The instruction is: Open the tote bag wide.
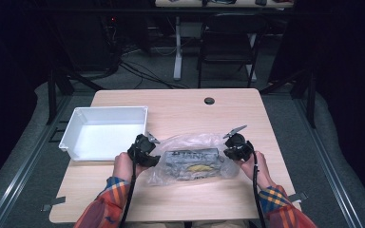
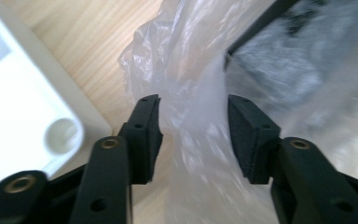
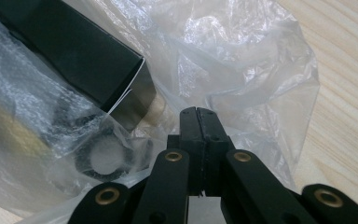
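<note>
With the left gripper (image 2: pixel 193 135) half open around loose film and only the right gripper (image 3: pixel 199 116) pinching the plastic bag (image 1: pixel 190 159) between them, the box (image 1: pixel 192 158) inside might slide out

Left hand-held gripper (image 1: pixel 145 147) with jaws parted, right hand-held gripper (image 1: pixel 236 145) with jaws pressed together.

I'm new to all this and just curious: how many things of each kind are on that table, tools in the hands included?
Handheld grippers: 2, left gripper and right gripper
White bin: 1
Clear plastic bag: 1
Dark box inside the bag: 1
Total: 5
</note>
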`<state>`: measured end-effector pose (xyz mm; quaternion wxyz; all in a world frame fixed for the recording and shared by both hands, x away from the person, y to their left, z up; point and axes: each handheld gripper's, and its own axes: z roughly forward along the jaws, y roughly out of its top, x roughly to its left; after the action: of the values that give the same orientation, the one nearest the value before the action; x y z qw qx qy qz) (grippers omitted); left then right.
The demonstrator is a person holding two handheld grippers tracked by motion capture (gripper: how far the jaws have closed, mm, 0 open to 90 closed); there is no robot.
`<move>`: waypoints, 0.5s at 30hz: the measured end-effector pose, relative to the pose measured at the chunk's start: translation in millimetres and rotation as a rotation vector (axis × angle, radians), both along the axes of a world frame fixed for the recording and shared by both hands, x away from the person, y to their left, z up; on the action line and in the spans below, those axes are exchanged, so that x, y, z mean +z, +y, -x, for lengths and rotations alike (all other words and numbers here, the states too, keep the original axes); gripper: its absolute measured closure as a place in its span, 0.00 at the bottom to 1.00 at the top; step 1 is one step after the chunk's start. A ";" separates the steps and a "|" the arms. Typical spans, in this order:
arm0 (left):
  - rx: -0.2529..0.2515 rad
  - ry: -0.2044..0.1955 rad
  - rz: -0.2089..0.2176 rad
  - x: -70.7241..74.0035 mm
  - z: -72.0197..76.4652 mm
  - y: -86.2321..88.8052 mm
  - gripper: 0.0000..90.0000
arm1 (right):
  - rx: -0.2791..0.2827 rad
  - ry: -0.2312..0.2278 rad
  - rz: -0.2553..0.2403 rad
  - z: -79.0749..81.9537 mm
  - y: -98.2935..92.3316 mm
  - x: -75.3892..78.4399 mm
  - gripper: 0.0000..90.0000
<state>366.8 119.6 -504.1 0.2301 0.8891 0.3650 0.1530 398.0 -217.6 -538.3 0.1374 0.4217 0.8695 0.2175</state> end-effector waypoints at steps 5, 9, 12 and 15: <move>-0.057 -0.040 0.031 15.7 15.8 -4.6 0.53 | -0.003 0.004 -0.006 0.1 0.2 -0.8 1.00; -0.165 -0.074 0.013 13.8 30.8 -21.8 0.51 | -0.006 0.008 -0.016 0.0 -0.2 -1.5 1.00; -0.178 -0.065 -0.043 0.9 30.3 -30.7 0.49 | -0.009 0.010 -0.016 0.3 0.3 -1.7 1.00; -0.154 -0.066 -0.077 -9.6 26.8 -30.2 0.55 | -0.006 0.013 -0.017 0.2 0.0 -1.8 1.00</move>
<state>340.0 89.4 -513.7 0.2185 0.9172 0.2816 0.1780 397.7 -217.6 -540.1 0.1290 0.4268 0.8672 0.2218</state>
